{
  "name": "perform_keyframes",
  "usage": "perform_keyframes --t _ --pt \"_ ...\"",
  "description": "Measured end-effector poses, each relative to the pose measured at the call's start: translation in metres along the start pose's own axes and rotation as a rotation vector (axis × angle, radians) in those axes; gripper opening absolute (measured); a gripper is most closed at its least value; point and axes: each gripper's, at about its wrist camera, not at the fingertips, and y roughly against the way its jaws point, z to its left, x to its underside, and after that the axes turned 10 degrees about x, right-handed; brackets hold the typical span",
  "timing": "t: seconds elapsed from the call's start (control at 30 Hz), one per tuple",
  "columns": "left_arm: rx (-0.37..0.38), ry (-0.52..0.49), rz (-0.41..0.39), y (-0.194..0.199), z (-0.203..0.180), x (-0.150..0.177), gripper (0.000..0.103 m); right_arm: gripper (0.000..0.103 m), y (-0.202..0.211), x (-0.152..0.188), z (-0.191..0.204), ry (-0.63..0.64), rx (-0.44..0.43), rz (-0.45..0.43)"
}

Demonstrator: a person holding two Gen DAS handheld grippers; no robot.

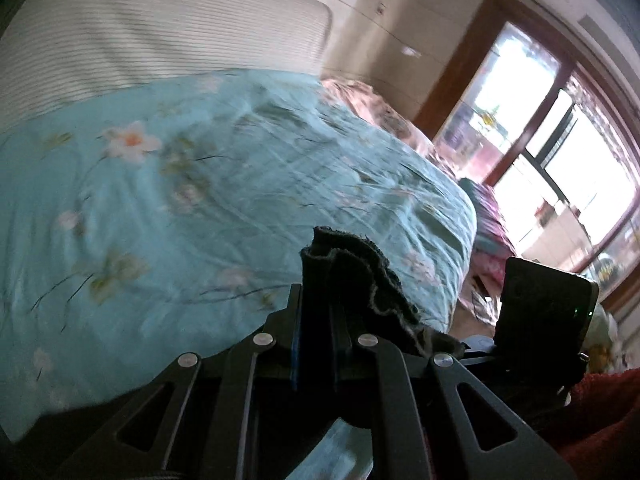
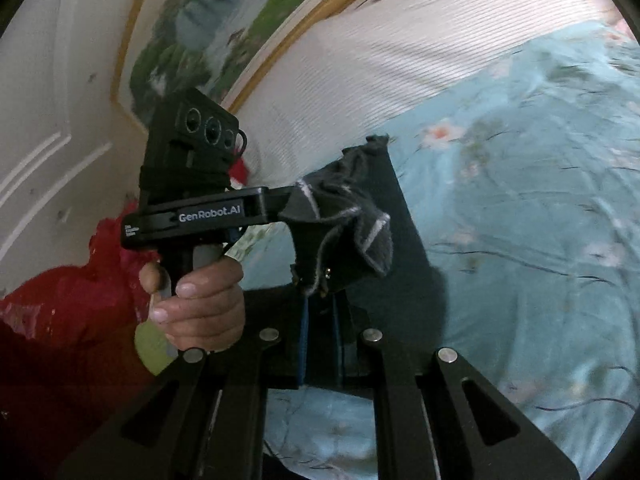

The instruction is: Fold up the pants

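Both tongs grip the pants: left tongs (image 1: pixel 316 316) clenched on a bunched dark edge (image 1: pixel 352 276), right tongs (image 2: pixel 320 308) clenched on the pants (image 2: pixel 340 220) too, just beside the left tool. Pants hang off both above the bed (image 1: pixel 160 200). Looks like mid-lift: keep both clamps tight, spread apart evenly, lay flat ahead.
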Motion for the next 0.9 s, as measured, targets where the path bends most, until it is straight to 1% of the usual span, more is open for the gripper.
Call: perform_keyframes --t 0.17,0.27,0.4,0.53,0.73,0.9 --pt "-0.042 0.071 -0.045 0.031 0.024 0.03 0.005 0.012 -0.029 0.007 0.019 0.058 -0.021 0.081" --pt "-0.063 0.118 -0.062 0.038 0.039 0.046 0.004 0.012 -0.049 0.012 0.024 0.083 -0.023 0.128" --pt "-0.073 0.213 -0.083 0.046 0.067 0.071 0.004 0.012 -0.071 0.016 0.029 0.108 -0.012 0.181" --pt "-0.087 0.279 -0.091 0.046 0.086 0.09 0.004 0.012 -0.09 0.022 0.032 0.128 -0.003 0.227" --pt "-0.131 0.363 -0.093 0.045 0.105 0.118 0.004 0.012 -0.112 0.035 0.034 0.158 0.028 0.3" --pt "-0.173 0.407 -0.092 0.044 0.115 0.131 0.005 0.015 -0.124 0.04 0.033 0.169 0.052 0.342"
